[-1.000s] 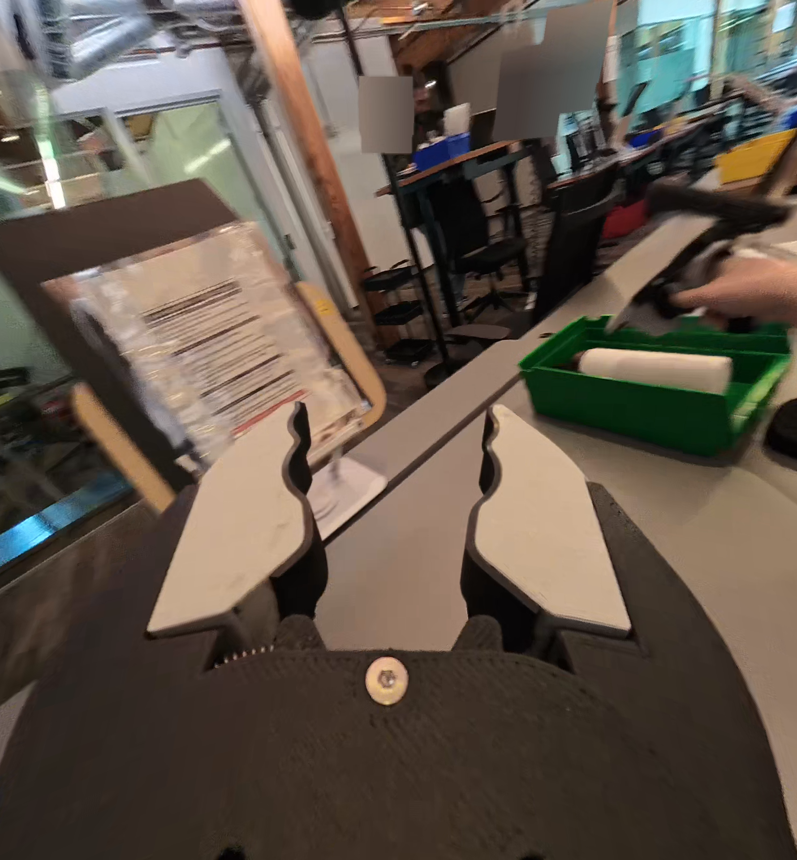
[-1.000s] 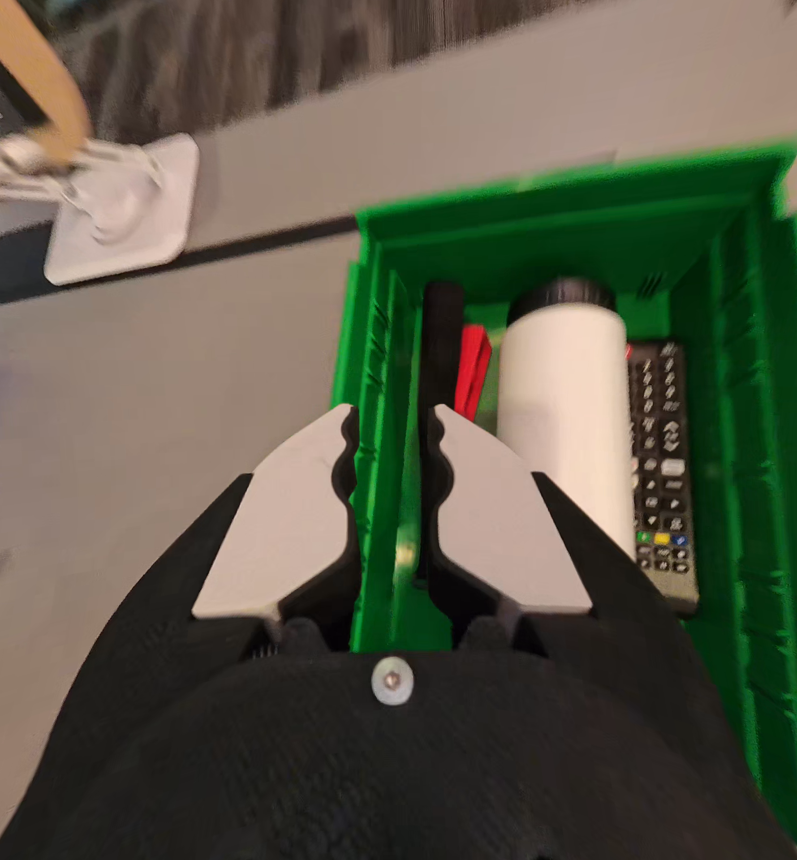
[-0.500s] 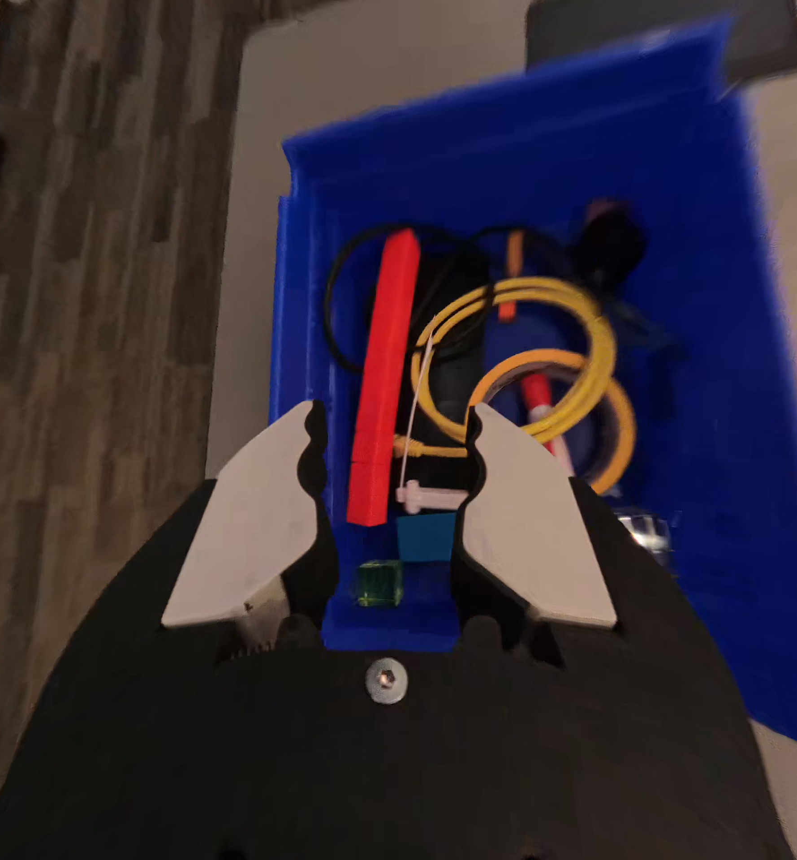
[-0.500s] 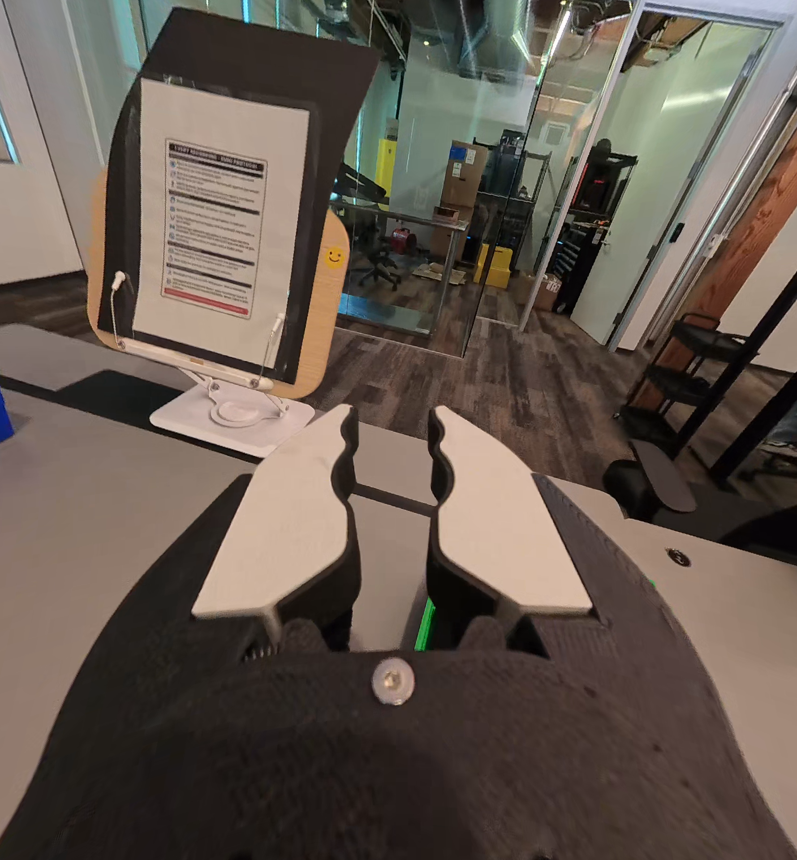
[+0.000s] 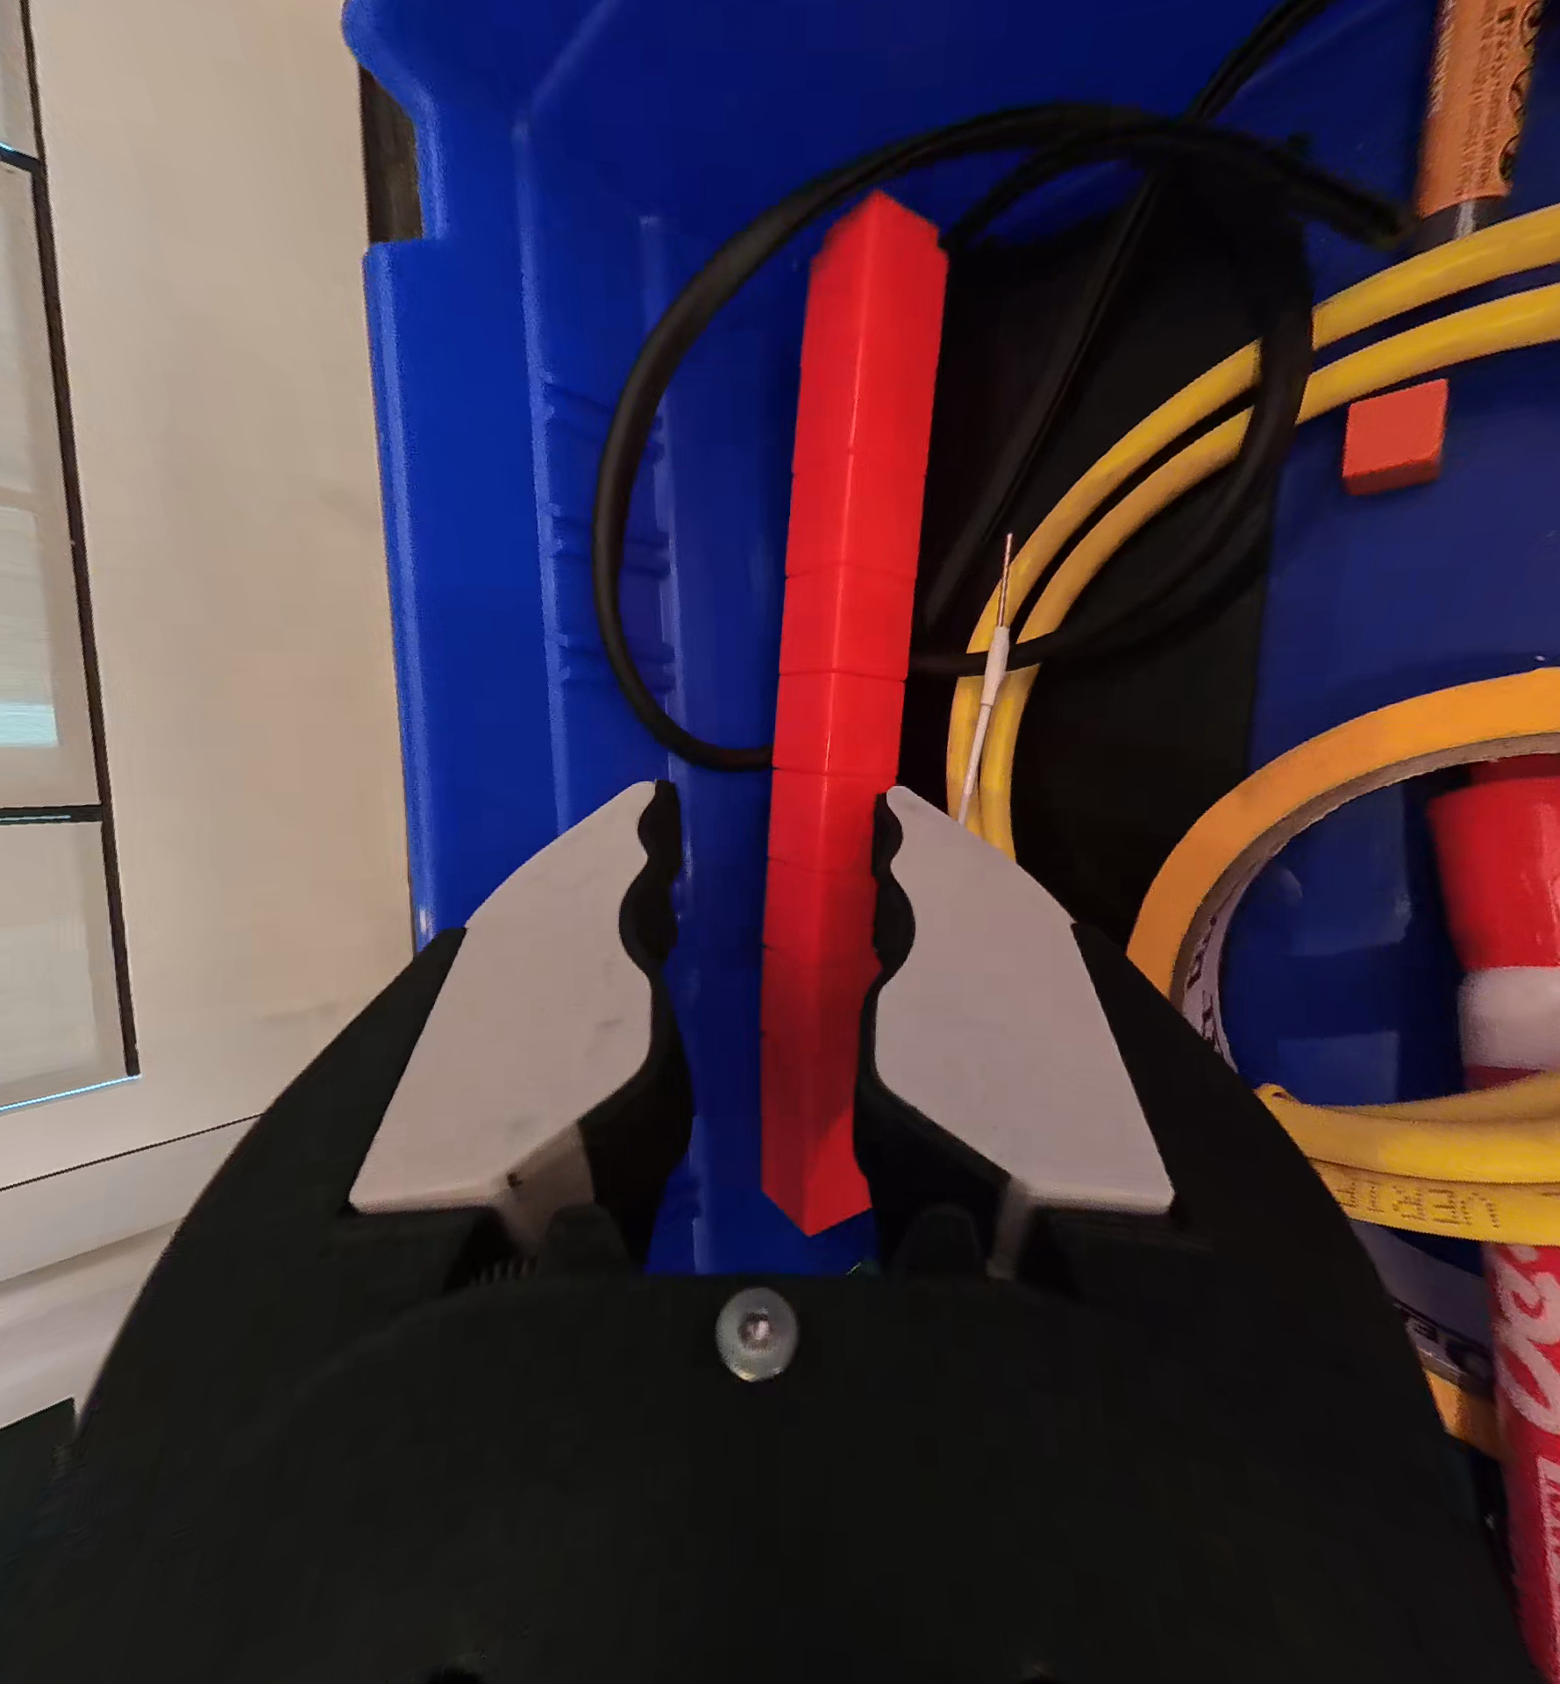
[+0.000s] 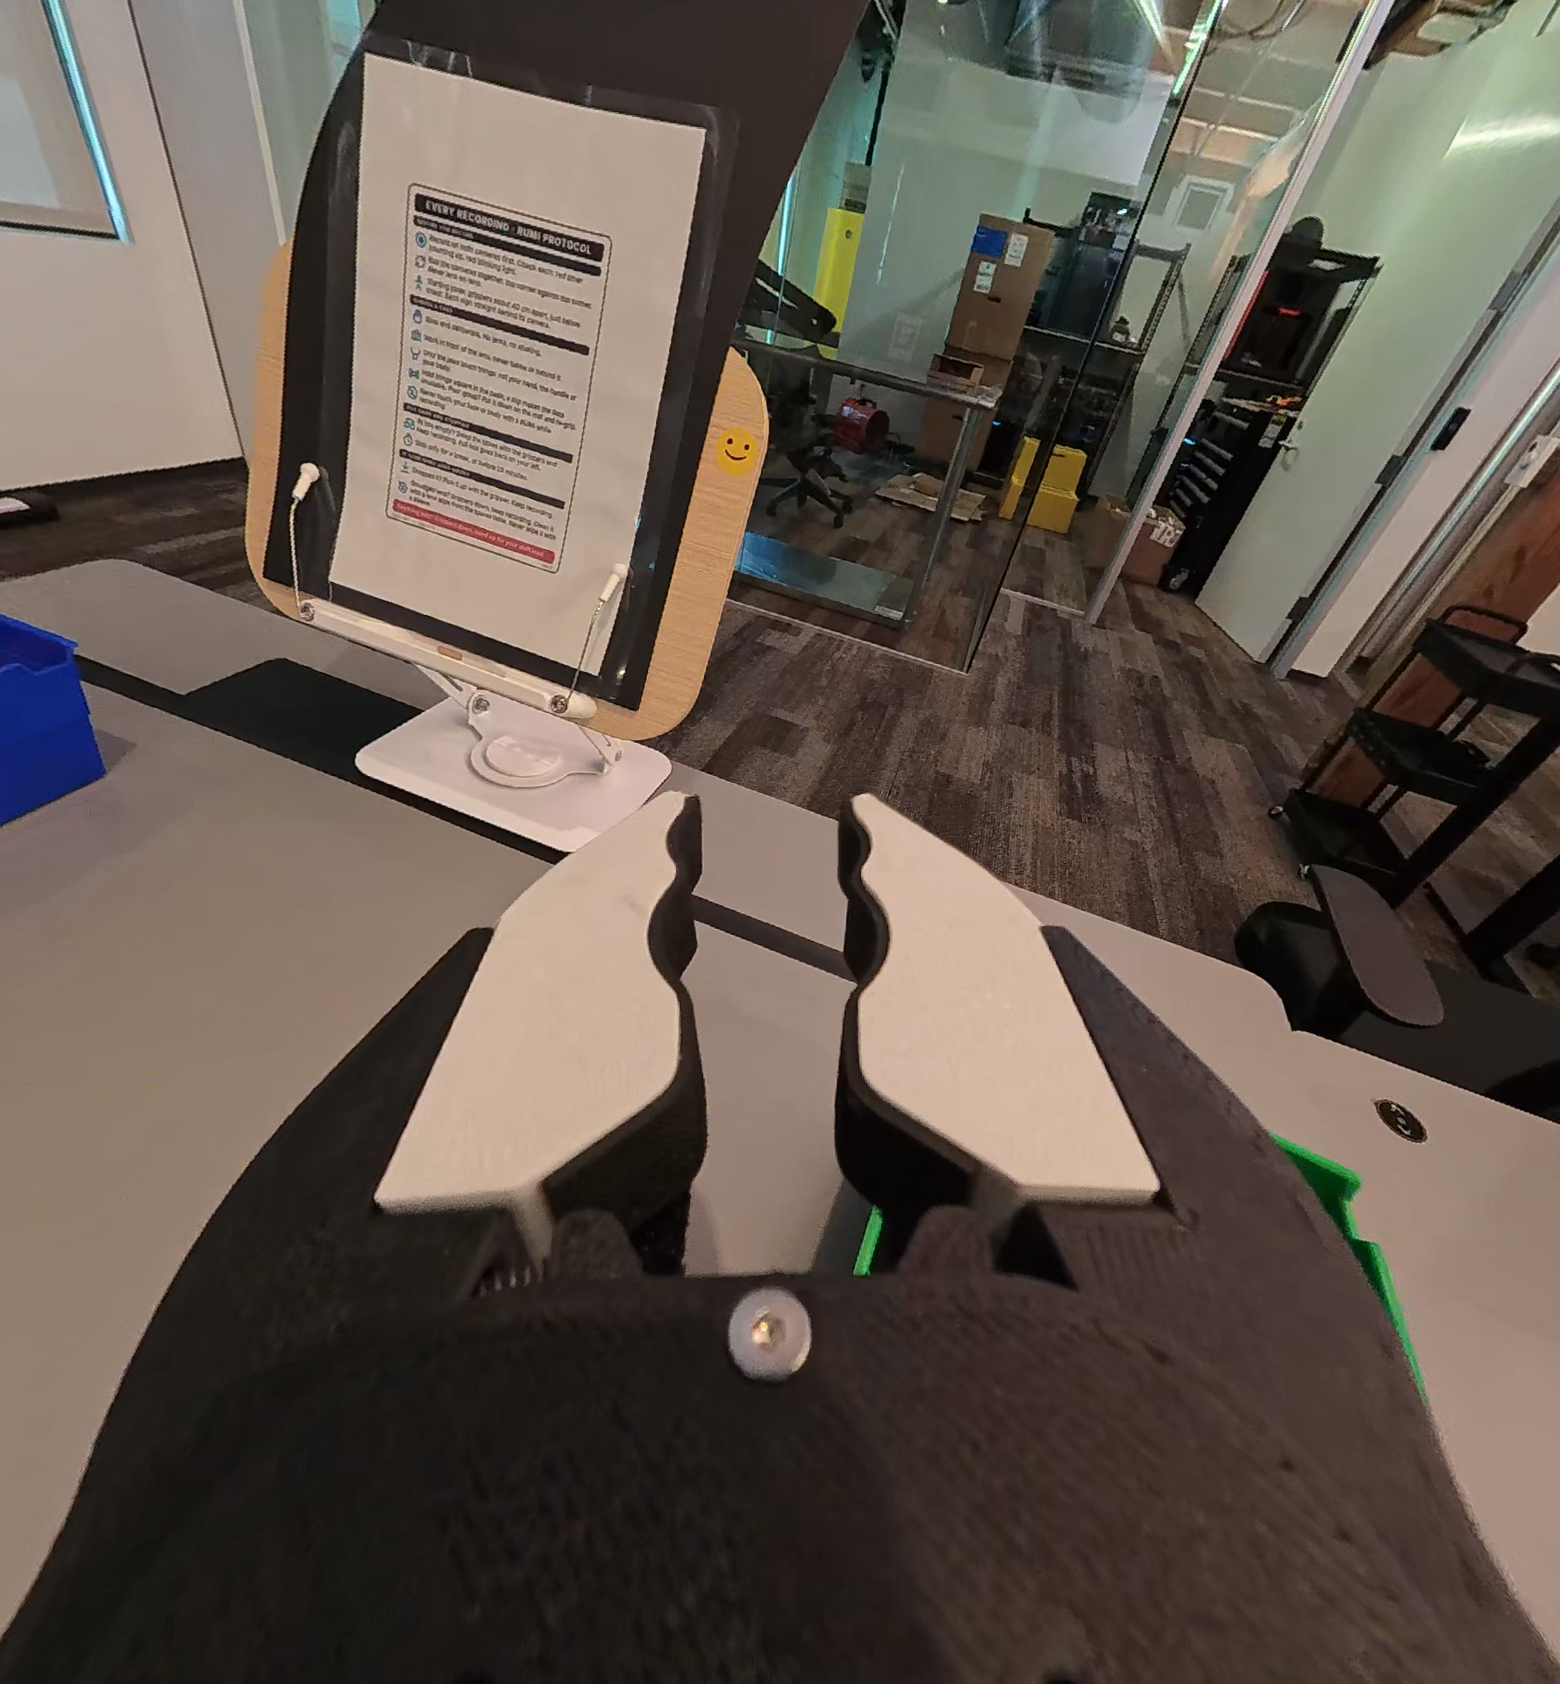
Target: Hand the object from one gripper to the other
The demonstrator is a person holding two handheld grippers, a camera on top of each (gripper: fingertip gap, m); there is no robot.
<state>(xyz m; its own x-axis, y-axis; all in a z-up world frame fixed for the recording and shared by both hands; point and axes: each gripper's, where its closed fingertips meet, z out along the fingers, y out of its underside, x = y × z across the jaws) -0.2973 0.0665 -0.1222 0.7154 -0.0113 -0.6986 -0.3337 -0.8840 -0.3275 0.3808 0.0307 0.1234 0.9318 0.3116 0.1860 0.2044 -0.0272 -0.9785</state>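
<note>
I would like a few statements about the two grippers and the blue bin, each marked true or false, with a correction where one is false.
1. The left gripper is open, with the long red bar between its fingers. True.
2. The red bar lies in a green bin. False: it lies in the blue bin.
3. The right gripper holds the red bar. False: it is open and holds nothing, above the grey table.
4. A coil of yellow cable lies in the blue bin to the right of the red bar. True.
5. In the right wrist view, a document stand is on the table ahead of the gripper. True.
</note>
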